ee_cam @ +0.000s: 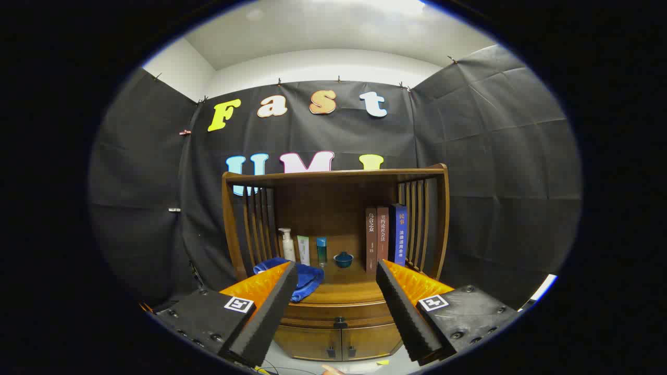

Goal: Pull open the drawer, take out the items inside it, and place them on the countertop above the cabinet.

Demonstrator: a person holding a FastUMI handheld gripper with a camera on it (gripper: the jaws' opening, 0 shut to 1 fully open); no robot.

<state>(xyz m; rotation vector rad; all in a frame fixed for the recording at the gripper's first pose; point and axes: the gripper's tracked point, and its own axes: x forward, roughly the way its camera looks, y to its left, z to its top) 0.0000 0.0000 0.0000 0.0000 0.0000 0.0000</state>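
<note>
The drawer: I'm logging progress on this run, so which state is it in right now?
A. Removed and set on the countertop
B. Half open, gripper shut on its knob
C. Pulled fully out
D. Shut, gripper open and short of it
D: the drawer sits flush in the cabinet with its dark knob untouched, while the gripper is open, fingers spread apart and holding nothing.

Cabinet (338, 312) stood ahead of the spread fingers (271, 302), drawer (338, 314) shut. On its countertop (344, 289) — cloth (307, 278) at left edge, bottles (286, 245) behind it, bowl (343, 259) mid-back, books (386, 237) at right edge.
</note>
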